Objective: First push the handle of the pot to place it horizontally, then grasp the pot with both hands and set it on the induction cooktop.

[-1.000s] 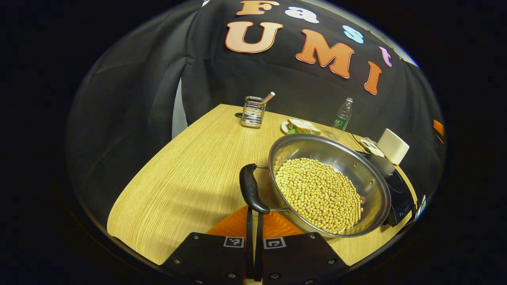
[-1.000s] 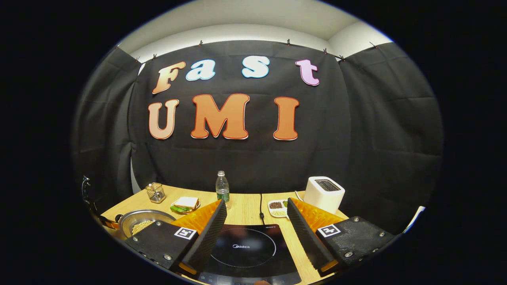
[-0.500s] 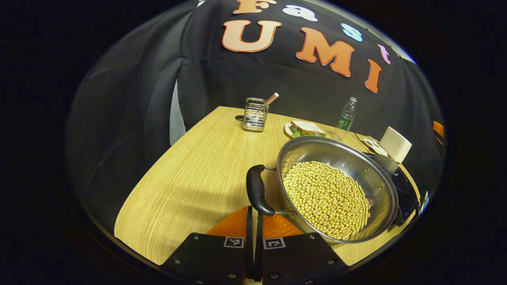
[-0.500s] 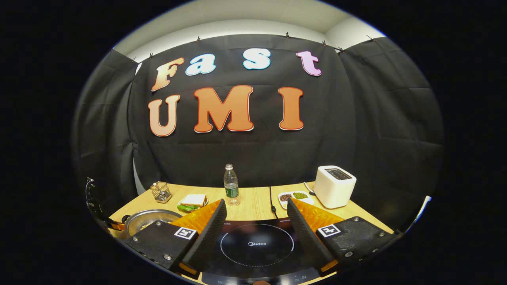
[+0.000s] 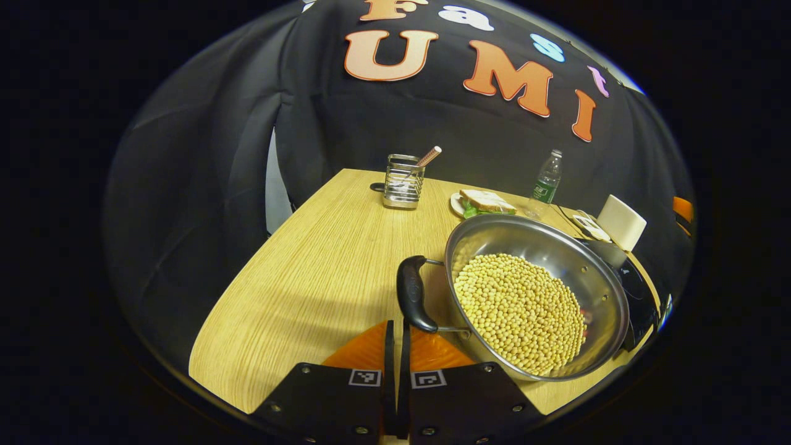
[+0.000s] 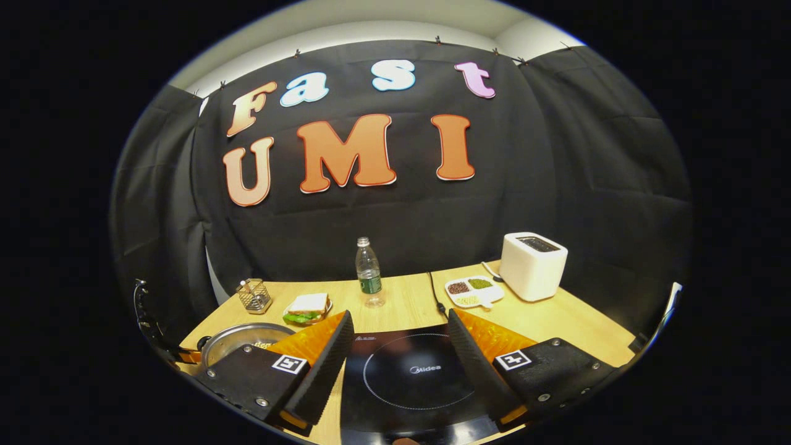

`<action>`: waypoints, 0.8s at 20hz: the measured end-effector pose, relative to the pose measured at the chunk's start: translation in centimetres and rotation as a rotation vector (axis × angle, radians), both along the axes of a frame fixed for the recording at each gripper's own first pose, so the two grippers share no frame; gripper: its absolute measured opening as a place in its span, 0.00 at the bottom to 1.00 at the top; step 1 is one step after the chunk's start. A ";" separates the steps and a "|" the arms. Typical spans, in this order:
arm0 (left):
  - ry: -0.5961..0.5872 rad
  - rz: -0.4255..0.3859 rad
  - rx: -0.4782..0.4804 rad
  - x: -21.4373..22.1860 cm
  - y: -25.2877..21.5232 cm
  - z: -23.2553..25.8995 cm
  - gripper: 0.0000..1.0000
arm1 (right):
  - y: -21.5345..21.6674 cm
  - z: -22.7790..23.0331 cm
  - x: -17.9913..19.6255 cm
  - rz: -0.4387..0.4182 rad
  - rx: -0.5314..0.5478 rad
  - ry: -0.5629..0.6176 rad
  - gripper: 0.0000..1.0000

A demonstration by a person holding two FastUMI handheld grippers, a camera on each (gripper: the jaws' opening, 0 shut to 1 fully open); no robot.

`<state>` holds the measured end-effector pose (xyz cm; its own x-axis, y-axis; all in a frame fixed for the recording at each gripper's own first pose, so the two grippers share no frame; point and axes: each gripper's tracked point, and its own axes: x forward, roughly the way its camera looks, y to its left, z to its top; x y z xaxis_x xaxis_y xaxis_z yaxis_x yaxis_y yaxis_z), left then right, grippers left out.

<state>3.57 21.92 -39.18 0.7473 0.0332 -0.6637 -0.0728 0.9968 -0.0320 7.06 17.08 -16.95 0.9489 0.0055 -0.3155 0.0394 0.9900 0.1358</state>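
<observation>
The steel pot (image 5: 536,295) is full of yellow beans – its black handle (image 5: 413,301) lies level. The left hand-held gripper (image 5: 395,346) is pressed together; the right hand-held gripper (image 6: 398,364) is spread.

Left gripper view: low over near-left part of tabletop (image 5: 321,259), looks down and across, close on pot (image 5: 536,295). Right gripper view: higher, level, faces booth wall, hangs right above induction cooktop (image 6: 413,371). Both share pot (image 6: 238,339), cooktop (image 5: 639,300), bottle (image 5: 546,183) (image 6: 369,280), sandwich (image 5: 486,203) (image 6: 307,306), toaster (image 5: 621,222) (image 6: 532,266).
</observation>
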 end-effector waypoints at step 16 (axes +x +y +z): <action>-0.158 -0.072 0.011 4.4 -1.4 4.7 0.12 | 12.7 -13.1 0.7 0.143 -0.092 0.307 0.96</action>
<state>7.98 20.48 -34.48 0.8429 -0.0174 -0.5378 0.0036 0.9996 -0.0267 7.77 29.82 -30.10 0.8013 0.0896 -0.5916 -0.0751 0.9960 0.0491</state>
